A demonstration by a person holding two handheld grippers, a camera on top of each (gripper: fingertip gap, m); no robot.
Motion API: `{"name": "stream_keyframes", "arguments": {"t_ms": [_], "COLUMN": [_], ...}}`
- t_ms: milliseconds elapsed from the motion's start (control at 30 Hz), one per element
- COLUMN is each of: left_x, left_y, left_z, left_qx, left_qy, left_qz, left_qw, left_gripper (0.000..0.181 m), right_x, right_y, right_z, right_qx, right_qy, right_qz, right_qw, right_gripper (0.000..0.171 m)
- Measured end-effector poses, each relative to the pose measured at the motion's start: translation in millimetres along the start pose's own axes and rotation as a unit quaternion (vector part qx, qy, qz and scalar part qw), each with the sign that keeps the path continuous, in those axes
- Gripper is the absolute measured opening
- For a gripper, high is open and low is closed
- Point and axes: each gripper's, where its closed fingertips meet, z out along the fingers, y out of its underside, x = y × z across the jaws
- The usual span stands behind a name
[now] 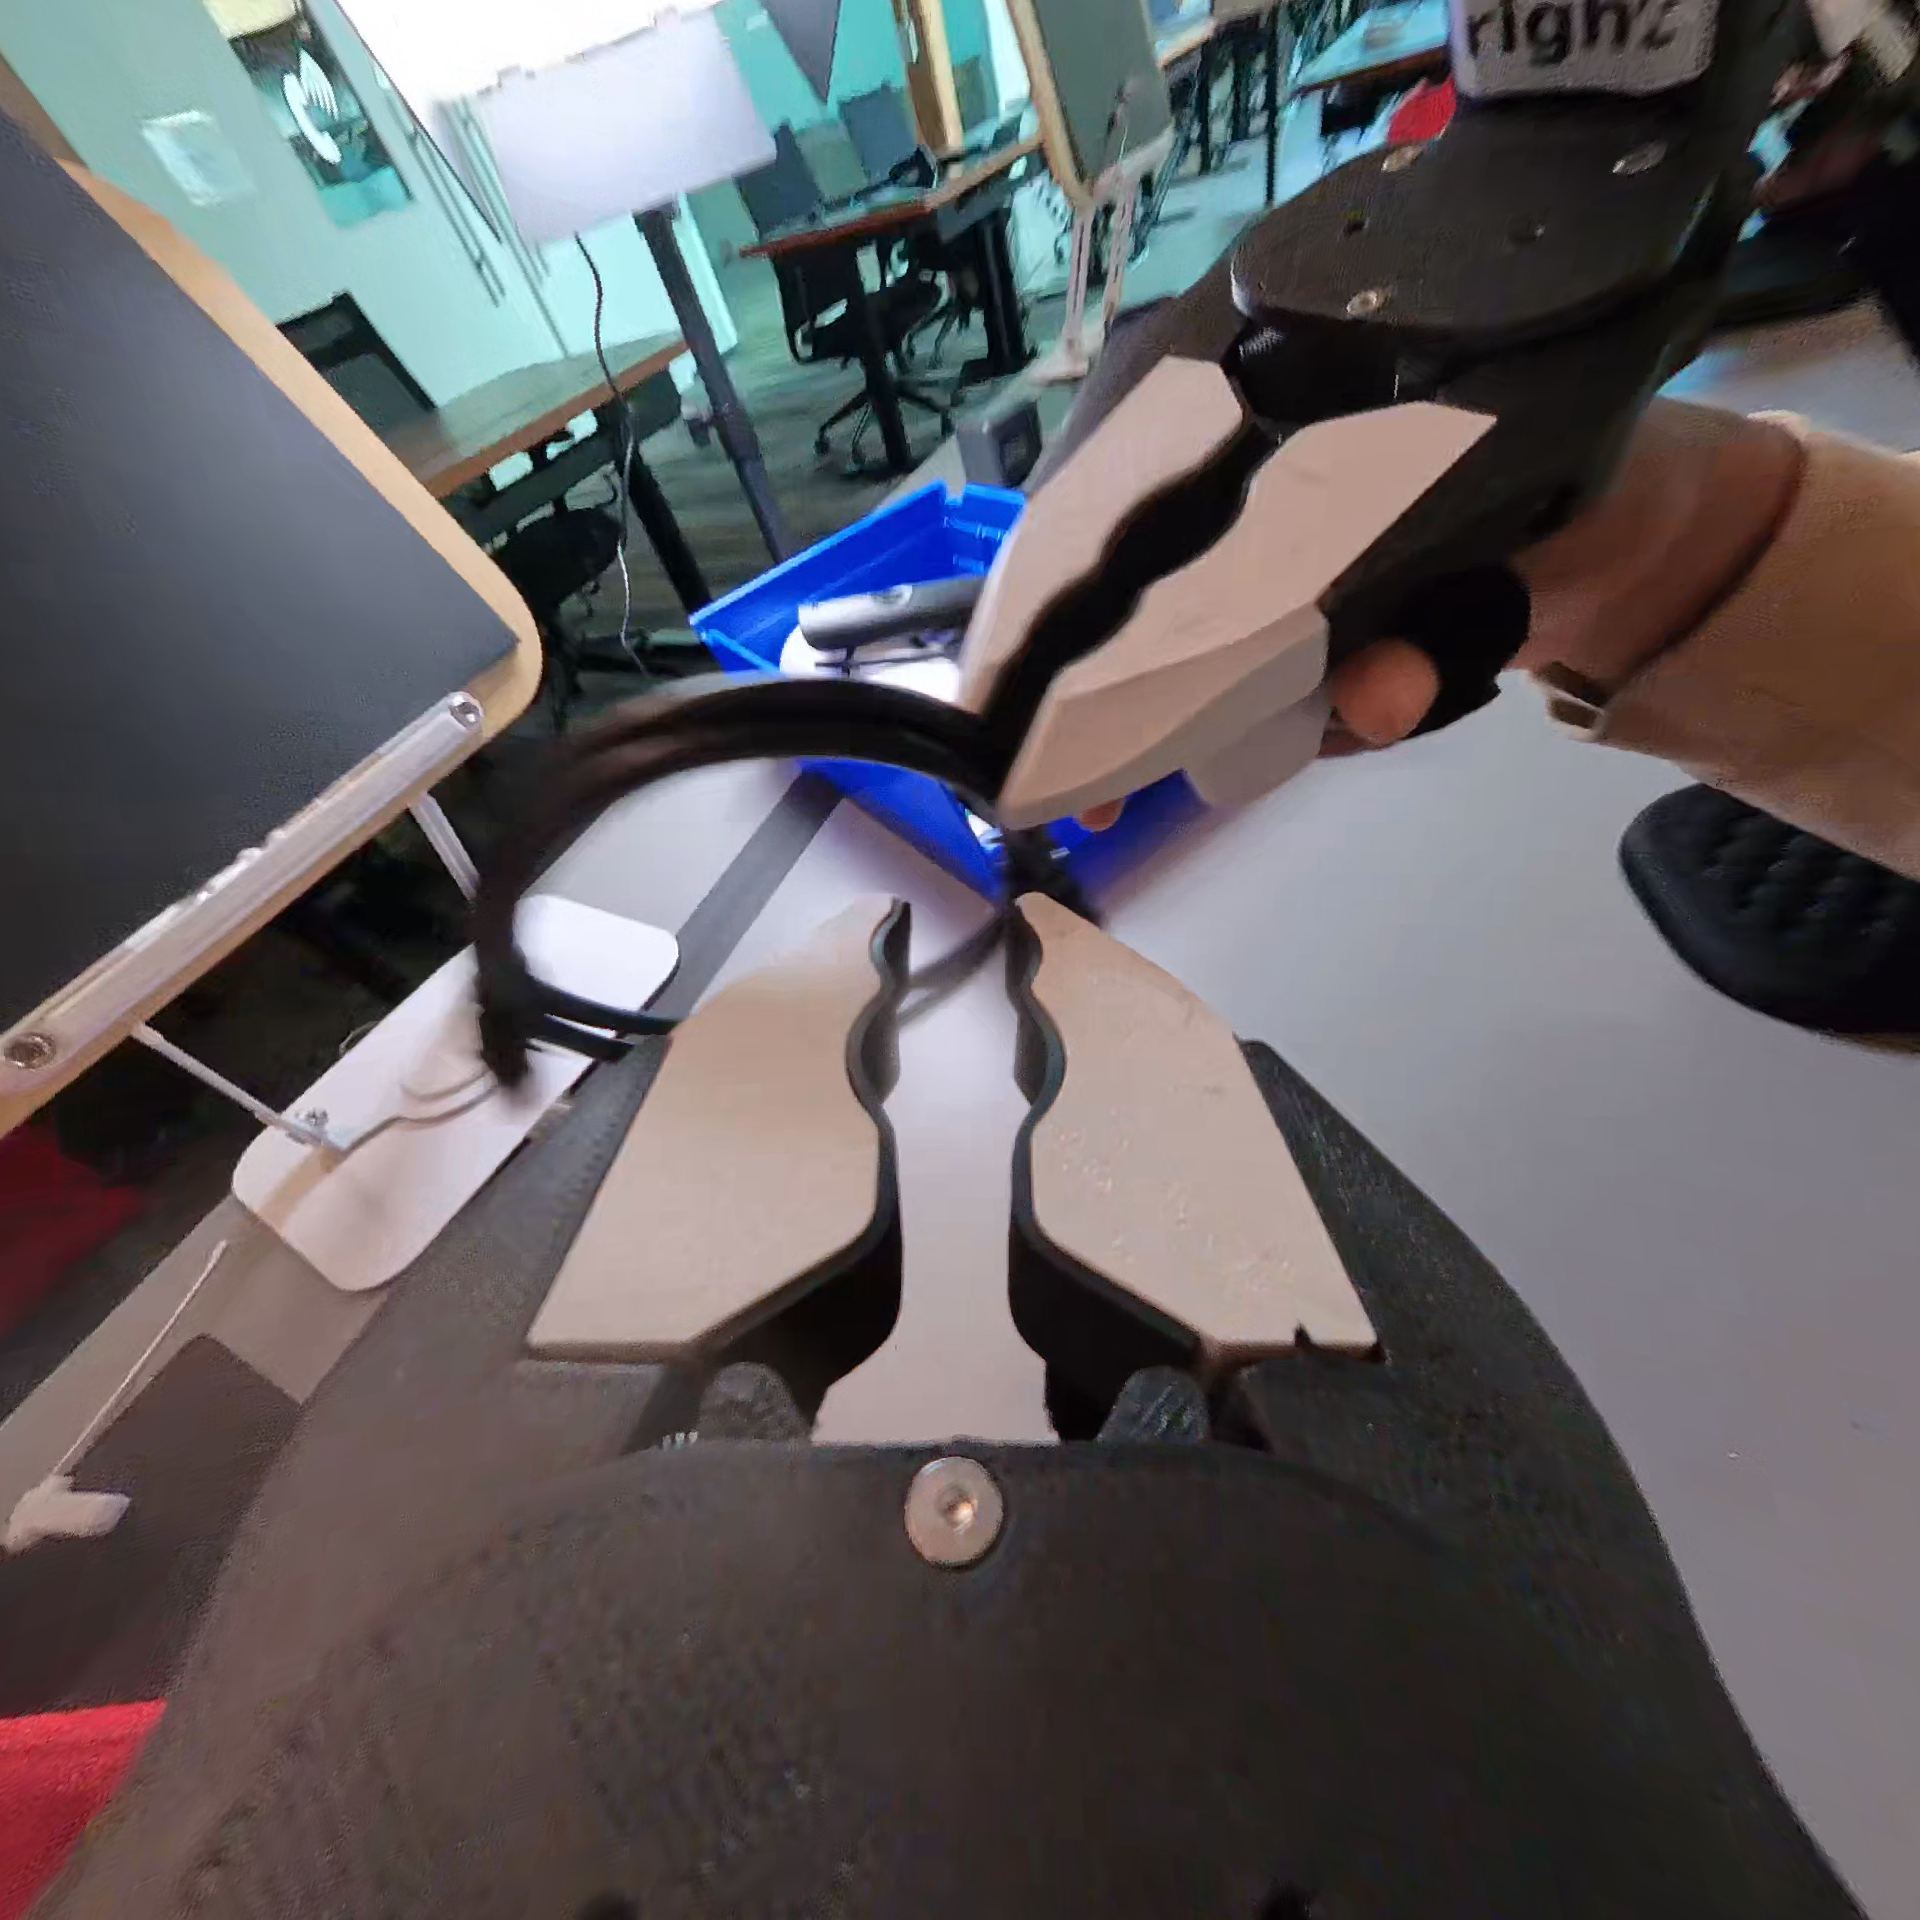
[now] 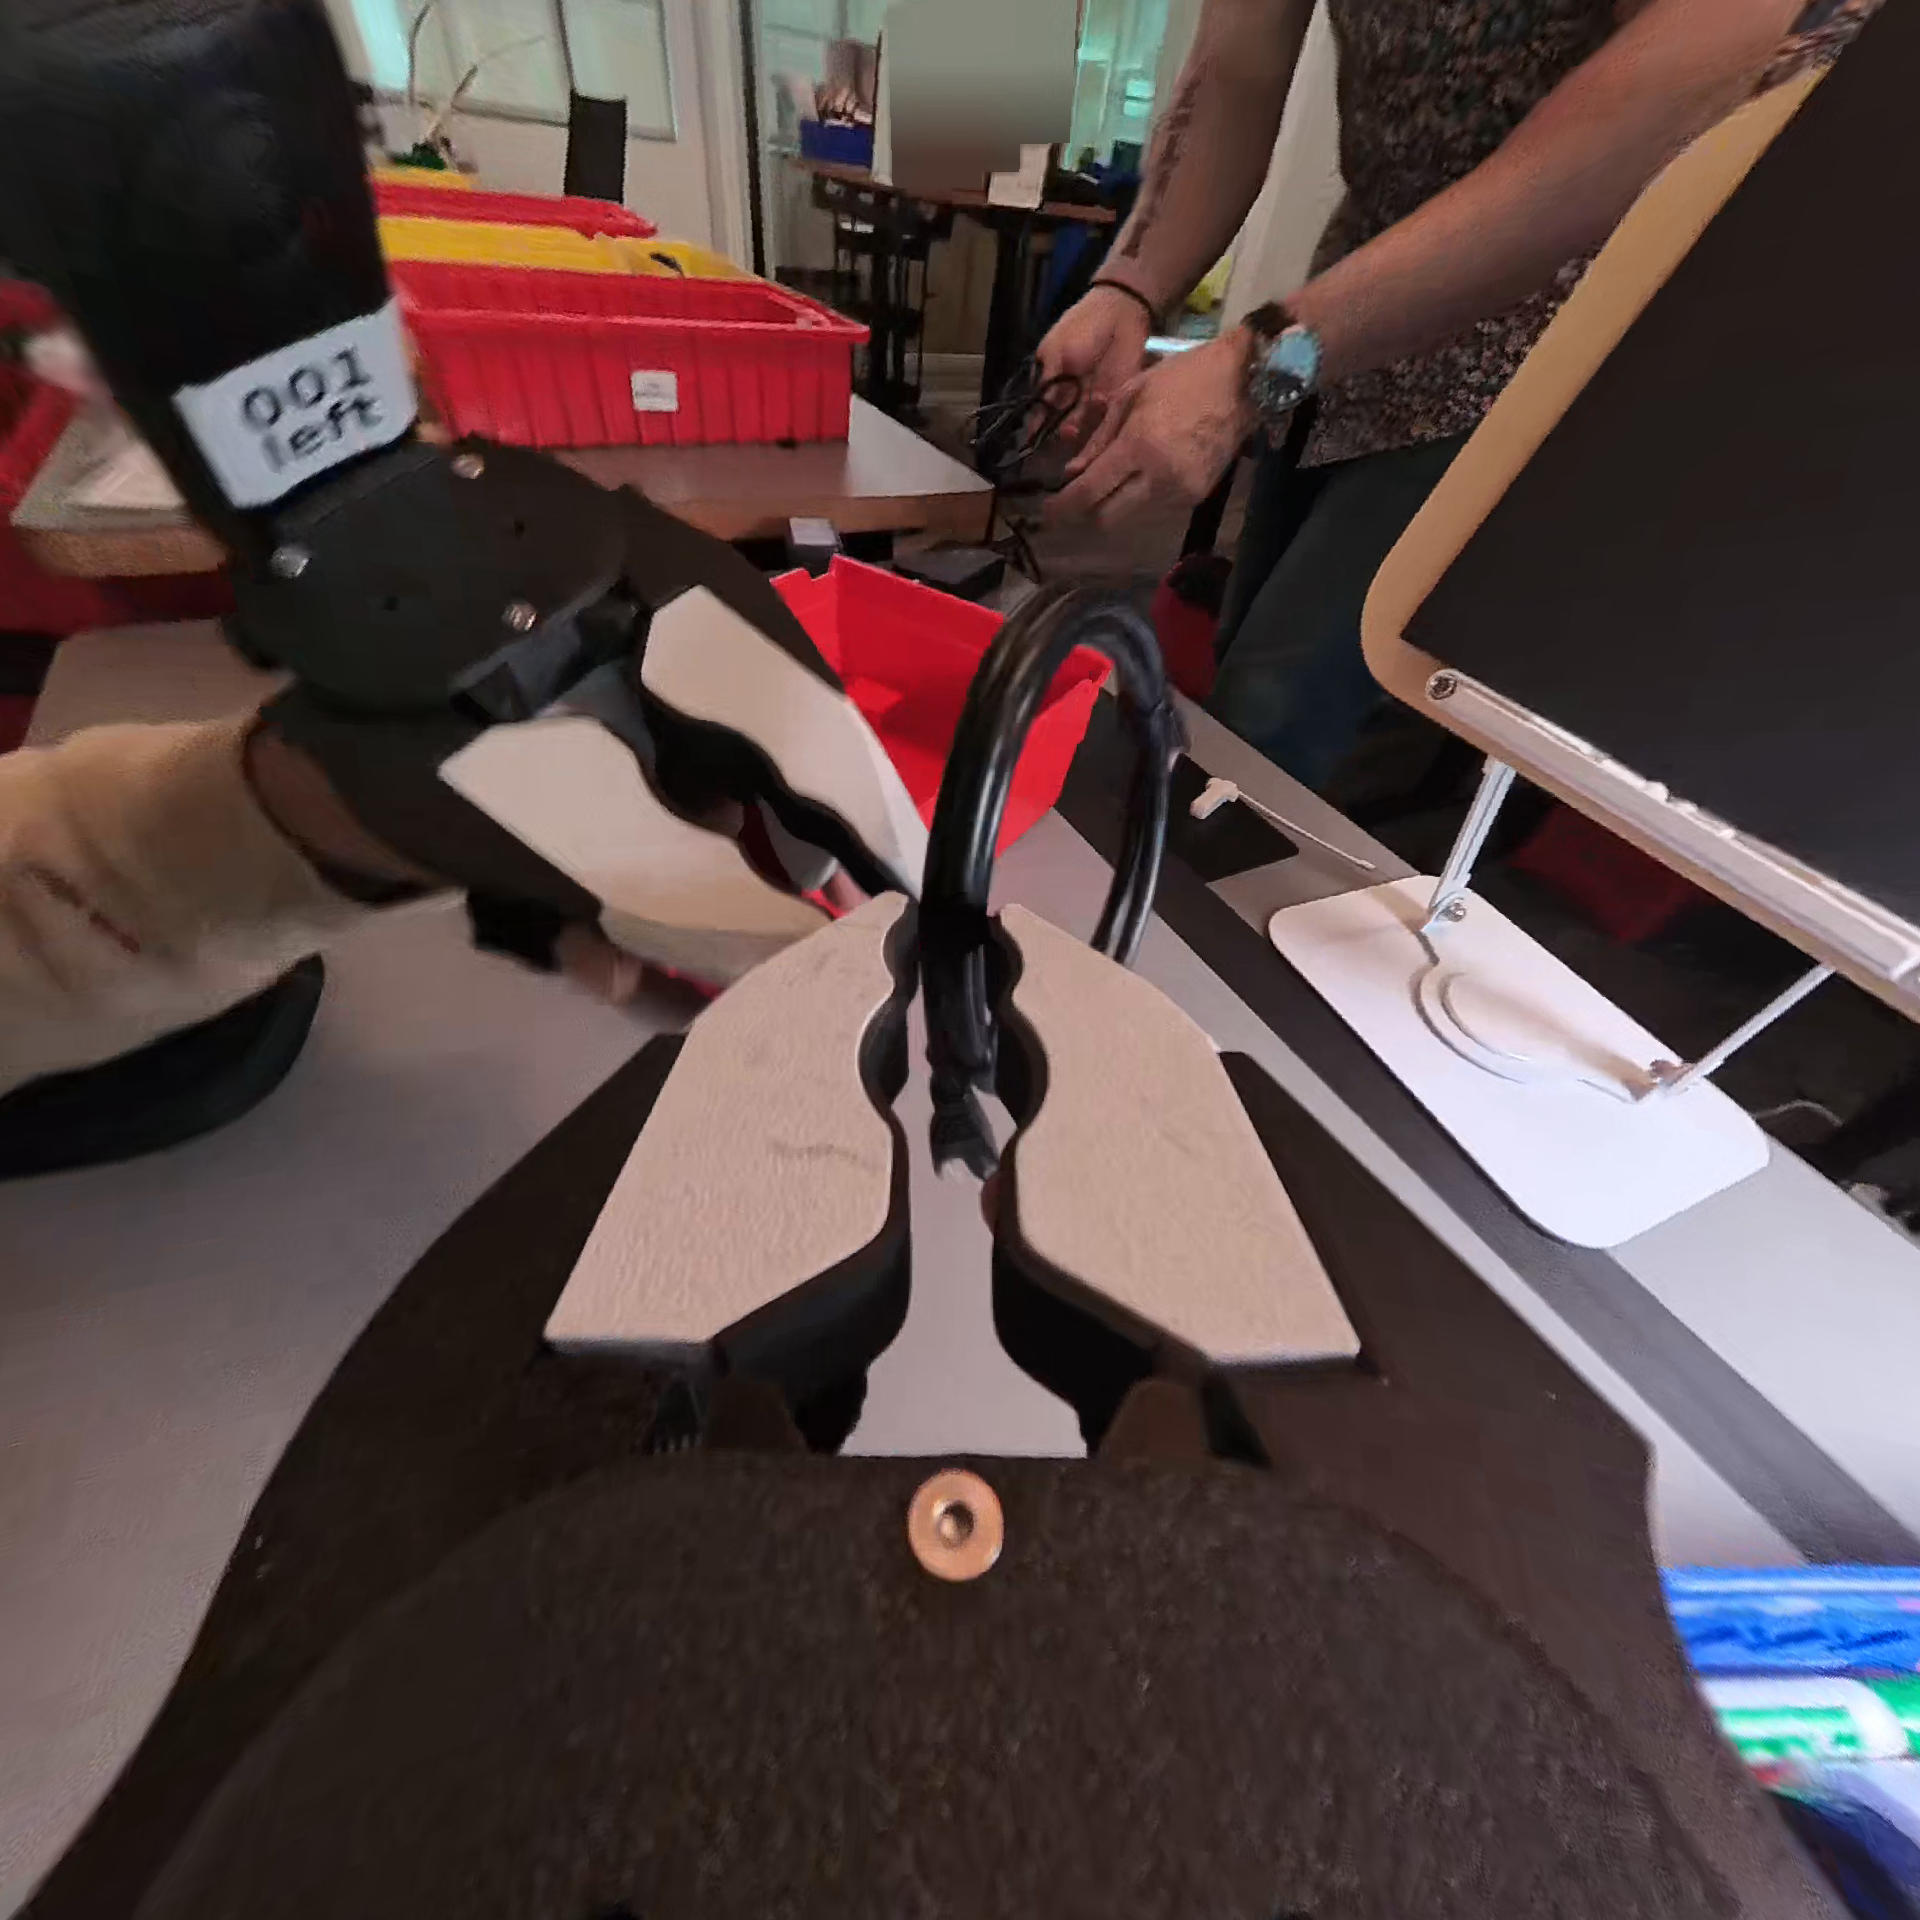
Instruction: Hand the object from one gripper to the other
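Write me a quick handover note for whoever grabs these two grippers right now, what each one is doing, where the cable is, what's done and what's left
Right gripper: shut on the black cable bundle, which loops up out of its fingers above the grey table.
Left gripper: open, holding nothing; its tips sit just beside the right gripper's tips, next to the cable.
Blue bin lies behind the cable in the left wrist view, red bin behind it in the right wrist view.
Done: cable is up and gripped by the right.
Left: judging by this, either the left has just let go, or it has yet to close on the cable; check before moving.
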Motion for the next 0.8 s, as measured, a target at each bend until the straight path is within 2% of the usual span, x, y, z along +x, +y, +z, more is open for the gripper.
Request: {"name": "stream_keyframes", "arguments": {"t_ms": [100,200,300,367,433,533,600,700,767,800], "left_x": [-6.9,-8.1,16.6,47.5,78.7,97.0,94.0,73.5,48.2,32.5], "left_y": [-15.1,-19.2,-6.3,3.4,15.2,21.8,16.6,-5.4,-20.3,-26.8], "left_z": [-23.1,-38.7,-32.1,-24.4,-21.0,-16.3,-13.5,-18.4,-25.5,-29.8], "left_qx": [0.034,0.043,0.006,-0.014,-0.043,-0.055,-0.048,-0.001,0.051,0.083], "left_qy": [0.02,0.035,0.092,0.157,0.225,0.25,0.236,0.212,0.18,0.163], "left_qz": [-0.012,0.005,0.04,0.072,0.095,0.117,0.107,0.041,-0.016,-0.056], "left_qw": [0.999,0.998,0.995,0.985,0.969,0.96,0.965,0.976,0.982,0.982], "left_gripper": [0.023,0.035,0.055,0.059,0.053,0.013,0.012,0.012,0.011,0.011], "right_x": [1.8,-6.2,-42.9,-67.2,-78.9,-83.7,-78.1,-60.0,-25.3,-12.1], "right_y": [7.4,36.1,56.7,57.8,57.3,51.3,43.3,8.8,-27.9,-38.5], "right_z": [-25.5,-50.1,-63.6,-63.0,-58.4,-58.0,-58.7,-55.3,-56.3,-62.6], "right_qx": [-0.053,-0.146,-0.195,-0.198,-0.193,-0.168,-0.146,-0.049,0.044,0.074], "right_qy": [-0.029,-0.076,-0.174,-0.23,-0.252,-0.269,-0.258,-0.195,-0.079,-0.048], "right_qz": [-0.04,-0.101,-0.137,-0.135,-0.142,-0.134,-0.129,-0.137,-0.124,-0.113], "right_qw": [0.997,0.981,0.955,0.943,0.938,0.939,0.946,0.97,0.988,0.99], "right_gripper": [0.011,0.011,0.011,0.011,0.011,0.011,0.011,0.012,0.02,0.025]}}
